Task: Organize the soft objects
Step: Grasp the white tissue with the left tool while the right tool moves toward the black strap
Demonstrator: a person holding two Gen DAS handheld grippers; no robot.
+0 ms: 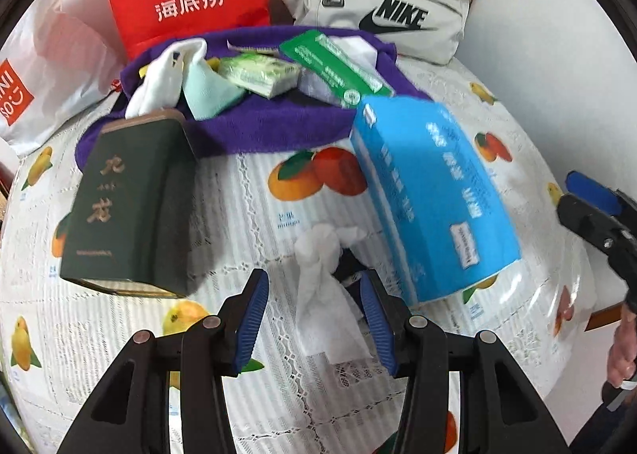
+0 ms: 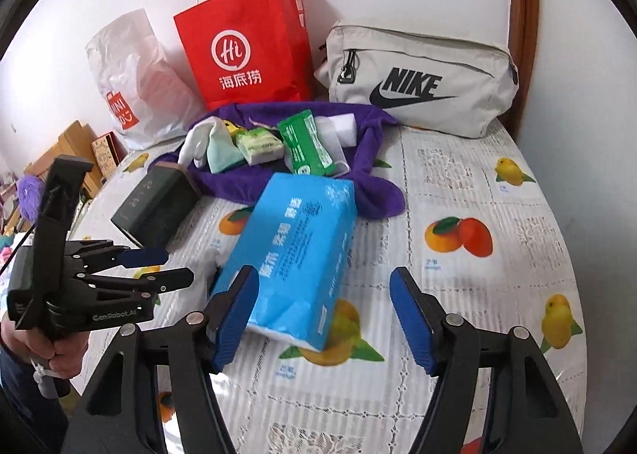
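A crumpled white tissue (image 1: 318, 295) lies on the fruit-print tablecloth between the blue pads of my left gripper (image 1: 314, 275). The jaws stand apart around it and the pads do not press it. A blue soft tissue pack (image 1: 430, 195) lies just to its right. In the right wrist view that blue pack (image 2: 294, 255) sits between the wide-open fingers of my right gripper (image 2: 323, 273), closer to the left pad. Behind it a purple towel (image 2: 374, 191) carries a white sock (image 2: 195, 143), a mint cloth (image 2: 221, 155), a small green tissue packet (image 2: 258, 145) and a green wipes pack (image 2: 306, 145).
A dark green box (image 1: 127, 203) stands left of the tissue. Against the wall are a red paper bag (image 2: 247, 52), a grey Nike pouch (image 2: 422, 84) and a white plastic bag (image 2: 131, 84). The table's edge (image 2: 573, 255) curves at the right. A hand holds the left gripper (image 2: 177, 266).
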